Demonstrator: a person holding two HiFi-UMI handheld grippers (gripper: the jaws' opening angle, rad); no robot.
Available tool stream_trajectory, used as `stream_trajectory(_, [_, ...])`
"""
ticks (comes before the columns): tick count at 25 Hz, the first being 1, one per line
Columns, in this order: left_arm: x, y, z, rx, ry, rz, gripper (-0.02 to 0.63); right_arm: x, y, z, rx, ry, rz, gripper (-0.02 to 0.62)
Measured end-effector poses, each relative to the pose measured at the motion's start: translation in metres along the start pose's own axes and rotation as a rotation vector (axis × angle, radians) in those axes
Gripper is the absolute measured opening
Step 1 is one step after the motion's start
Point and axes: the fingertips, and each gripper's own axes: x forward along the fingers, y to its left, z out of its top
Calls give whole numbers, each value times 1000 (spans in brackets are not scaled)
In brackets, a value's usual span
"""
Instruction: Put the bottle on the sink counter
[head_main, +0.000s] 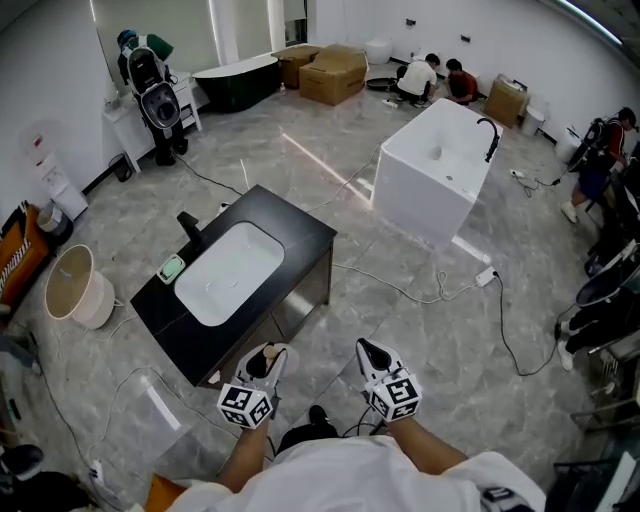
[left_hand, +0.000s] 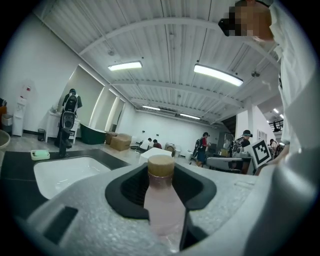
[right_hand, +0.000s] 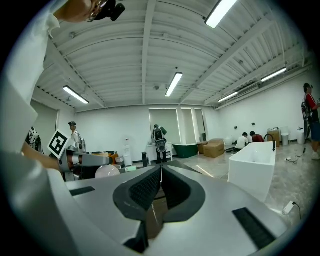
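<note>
A pale pink bottle (left_hand: 161, 202) with a tan cap stands upright between the black pads of my left gripper (left_hand: 161, 175), which is shut on it. In the head view the left gripper (head_main: 268, 358) hangs just off the near corner of the black sink counter (head_main: 300, 235). That counter holds a white basin (head_main: 228, 272) and a black faucet (head_main: 190, 228). The left gripper view shows the counter (left_hand: 17, 172) and basin (left_hand: 65, 175) low on the left. My right gripper (head_main: 372, 355) floats beside the left one, and in its own view the right gripper (right_hand: 160, 170) has jaws closed together on nothing.
A green soap dish (head_main: 171, 268) lies on the counter's left end. A white freestanding tub (head_main: 435, 170) stands to the far right, a beige bin (head_main: 78, 288) to the left. Cables (head_main: 440, 295) trail over the floor. Cardboard boxes (head_main: 335, 72) and several people are at the back.
</note>
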Motion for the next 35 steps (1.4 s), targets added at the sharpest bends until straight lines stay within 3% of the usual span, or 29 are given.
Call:
stream_trajectory(8, [42, 51, 16, 13, -3, -6, 147, 52, -9, 17, -29, -20, -28, 15])
stream_trajectory(21, [67, 92, 29, 25, -14, 50, 147, 98, -27, 24, -26, -23, -26, 15])
stream_trajectory(28, [110, 111, 36, 28, 11, 71, 147, 142, -69, 26, 10, -30, -13, 15])
stream_trajectory(35, [177, 126, 49, 22, 41, 116, 147, 192, -139, 43, 31, -39, 31, 15])
